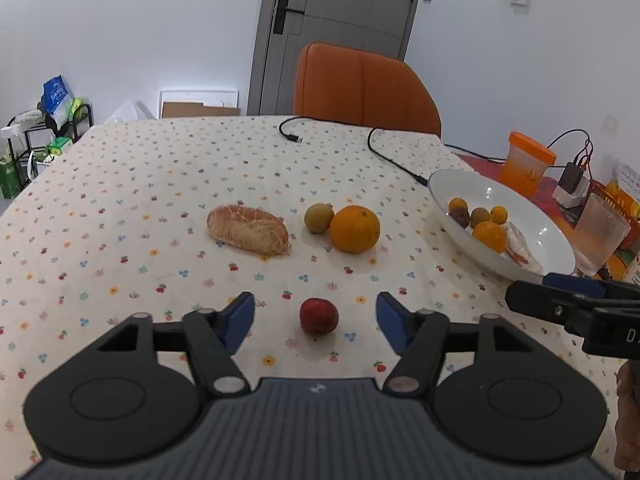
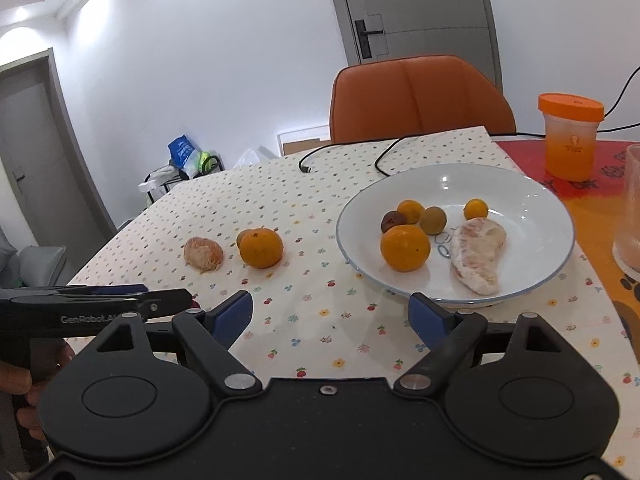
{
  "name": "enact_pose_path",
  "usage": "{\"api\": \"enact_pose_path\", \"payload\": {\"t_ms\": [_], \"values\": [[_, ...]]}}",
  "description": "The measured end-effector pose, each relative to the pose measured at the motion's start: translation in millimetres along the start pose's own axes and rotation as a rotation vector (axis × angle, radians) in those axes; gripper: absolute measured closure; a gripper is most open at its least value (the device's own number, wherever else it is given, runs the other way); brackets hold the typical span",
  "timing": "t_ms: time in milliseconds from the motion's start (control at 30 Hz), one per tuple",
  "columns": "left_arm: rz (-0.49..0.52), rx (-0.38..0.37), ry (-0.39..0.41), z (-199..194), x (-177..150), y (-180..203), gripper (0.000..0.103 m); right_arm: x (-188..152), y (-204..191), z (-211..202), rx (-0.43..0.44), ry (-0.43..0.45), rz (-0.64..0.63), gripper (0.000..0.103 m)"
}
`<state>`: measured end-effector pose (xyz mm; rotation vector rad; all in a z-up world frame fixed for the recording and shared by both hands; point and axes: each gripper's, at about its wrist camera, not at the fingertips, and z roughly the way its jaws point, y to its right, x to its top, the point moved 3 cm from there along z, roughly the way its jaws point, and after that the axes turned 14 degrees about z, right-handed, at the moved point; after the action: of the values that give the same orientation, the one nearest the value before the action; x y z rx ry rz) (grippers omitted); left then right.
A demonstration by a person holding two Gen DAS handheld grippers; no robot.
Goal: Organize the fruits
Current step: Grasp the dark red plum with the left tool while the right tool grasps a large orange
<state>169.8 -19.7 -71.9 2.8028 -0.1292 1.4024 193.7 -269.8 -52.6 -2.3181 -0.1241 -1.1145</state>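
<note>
A small red fruit [image 1: 319,316] lies on the flowered tablecloth between the blue pads of my open left gripper [image 1: 316,322], untouched. Beyond it lie a peeled citrus piece [image 1: 248,230], a small greenish-brown fruit [image 1: 319,219] and an orange [image 1: 355,229]; the orange [image 2: 261,248] and the peeled piece [image 2: 203,254] also show in the right wrist view. A white plate [image 2: 532,280] holds an orange [image 2: 405,247], several small fruits and a peeled pomelo piece [image 2: 478,254]. My right gripper [image 2: 331,320] is open and empty, just before the plate's near rim.
An orange-lidded jar [image 2: 570,138] and a ribbed glass [image 2: 631,216] stand right of the plate. Two black cables [image 1: 384,152] lie at the table's far side. An orange chair [image 1: 362,88] stands behind the table. The left gripper's body [image 2: 80,308] sits at the right view's left edge.
</note>
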Motion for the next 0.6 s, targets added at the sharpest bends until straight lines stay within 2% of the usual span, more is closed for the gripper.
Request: {"api": "enact_pose_path", "payload": {"t_ms": [167, 233, 300, 367, 600], "values": [[-0.004, -0.014, -0.024, 10, -4, -4, 0.043, 0, -10, 9, 0.02, -0.005, -0.028, 0.02], [-0.005, -0.019, -0.026, 13, -5, -5, 0.049, 1, -13, 13, 0.03, -0.015, -0.028, 0.023], [-0.006, -0.024, -0.026, 16, -5, -6, 0.067, 2, -16, 17, 0.034, -0.024, -0.035, 0.024], [-0.002, -0.026, -0.029, 19, -3, -8, 0.079, 2, -19, 20, 0.038, -0.032, -0.041, 0.025], [-0.031, 0.007, -0.023, 18, 3, -28, 0.08, 3, -28, 35, 0.05, -0.058, -0.05, 0.027]]}}
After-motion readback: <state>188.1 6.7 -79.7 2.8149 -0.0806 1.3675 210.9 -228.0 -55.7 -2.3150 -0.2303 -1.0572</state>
